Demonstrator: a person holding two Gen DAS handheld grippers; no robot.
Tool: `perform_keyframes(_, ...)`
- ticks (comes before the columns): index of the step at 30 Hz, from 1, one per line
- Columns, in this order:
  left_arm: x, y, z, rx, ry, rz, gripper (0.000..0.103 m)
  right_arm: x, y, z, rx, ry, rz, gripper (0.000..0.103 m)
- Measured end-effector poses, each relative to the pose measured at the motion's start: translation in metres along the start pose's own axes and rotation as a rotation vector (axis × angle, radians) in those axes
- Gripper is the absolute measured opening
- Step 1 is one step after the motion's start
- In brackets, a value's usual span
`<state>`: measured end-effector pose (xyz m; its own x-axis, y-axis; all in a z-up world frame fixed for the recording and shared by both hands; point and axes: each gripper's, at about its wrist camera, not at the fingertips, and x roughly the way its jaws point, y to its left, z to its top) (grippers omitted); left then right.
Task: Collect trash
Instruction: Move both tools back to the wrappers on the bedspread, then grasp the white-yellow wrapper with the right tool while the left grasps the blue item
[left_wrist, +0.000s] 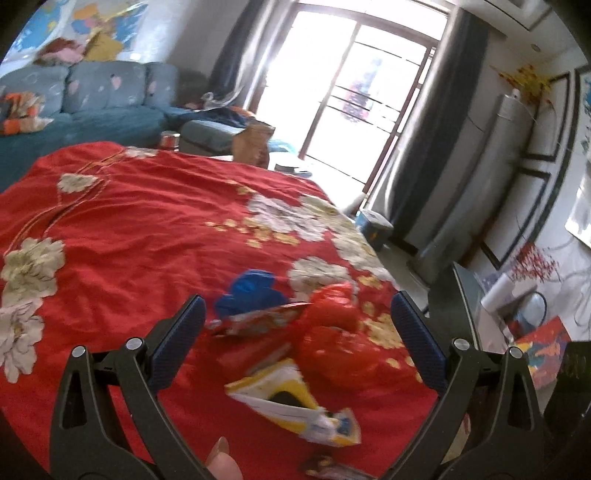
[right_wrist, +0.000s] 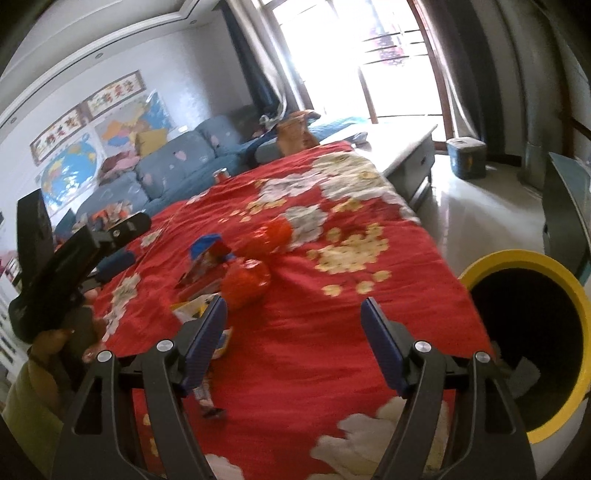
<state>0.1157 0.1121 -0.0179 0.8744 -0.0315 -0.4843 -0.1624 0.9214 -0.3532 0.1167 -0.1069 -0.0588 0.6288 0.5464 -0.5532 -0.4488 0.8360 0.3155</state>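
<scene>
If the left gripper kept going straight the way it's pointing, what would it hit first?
Most likely the yellow and white wrapper lying between the open fingers of the left gripper, with the red plastic bag just beyond it; depth is hard to judge.

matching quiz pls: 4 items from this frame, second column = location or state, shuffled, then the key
Items:
1. crumpled blue plastic bag
2. yellow and white snack wrapper
3. yellow-rimmed trash bin
4. left gripper

Location or state:
A. beside the bed's edge, off the red floral cover
B. open, holding nothing
C. nearest the left wrist camera, between the jaws
D. farthest piece of the trash cluster in the left wrist view

Pairs: 1-D, 2-C, 3-A, 4-B
</scene>
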Motion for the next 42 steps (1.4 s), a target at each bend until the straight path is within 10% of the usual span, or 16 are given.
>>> perform_keyframes(25, 0.057, 0.085, -0.002, -0.17, 0.165, 0.0, 0.09, 0.072, 0.063, -0.018, -0.176, 0.178, 0.098, 0.072)
perform_keyframes(38, 0.115, 0.073, 0.016, -0.157, 0.287, -0.102, 0.061, 0.1, 0.079, -0.028, -0.219, 0.262, 0.131, 0.054)
perform_keyframes(42, 0.119, 0.072, 0.012, -0.16, 0.298, -0.116, 0.029, 0.099, 0.076, -0.031, -0.203, 0.267, 0.142, 0.039)
